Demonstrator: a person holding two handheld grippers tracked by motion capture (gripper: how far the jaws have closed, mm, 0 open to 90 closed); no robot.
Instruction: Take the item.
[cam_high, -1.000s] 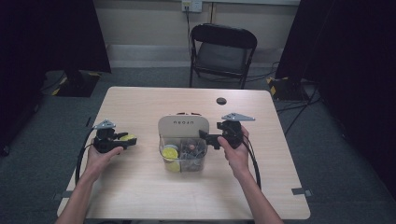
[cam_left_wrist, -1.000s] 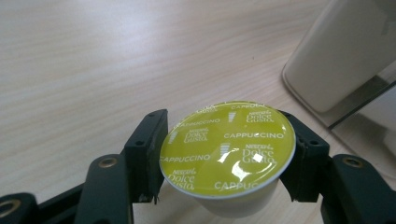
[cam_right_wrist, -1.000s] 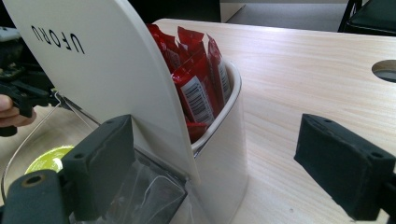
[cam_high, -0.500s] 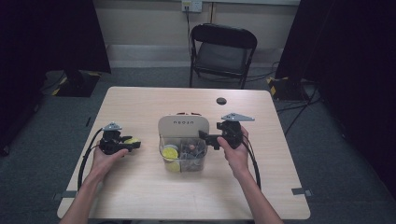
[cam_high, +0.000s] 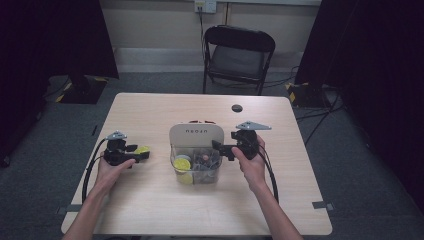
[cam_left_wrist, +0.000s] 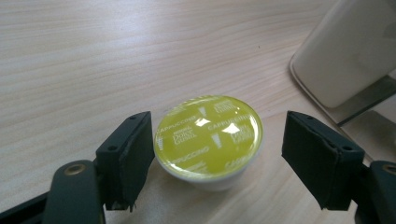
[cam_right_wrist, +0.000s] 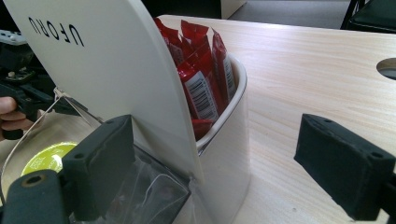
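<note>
My left gripper (cam_left_wrist: 212, 154) has just been opening around the capsule (cam_left_wrist: 208, 135), which now sits foil-up on the desk toward its left edge, one pad touching its side, the other apart — set down clear of the box (cam_high: 196, 155), I judge, to start a row there. My right gripper (cam_right_wrist: 224, 168) stands open astride the box's right wall at the desk's middle — likely to steady it, with another capsule (cam_high: 182, 164) and red sachets (cam_right_wrist: 205, 74) inside.
</note>
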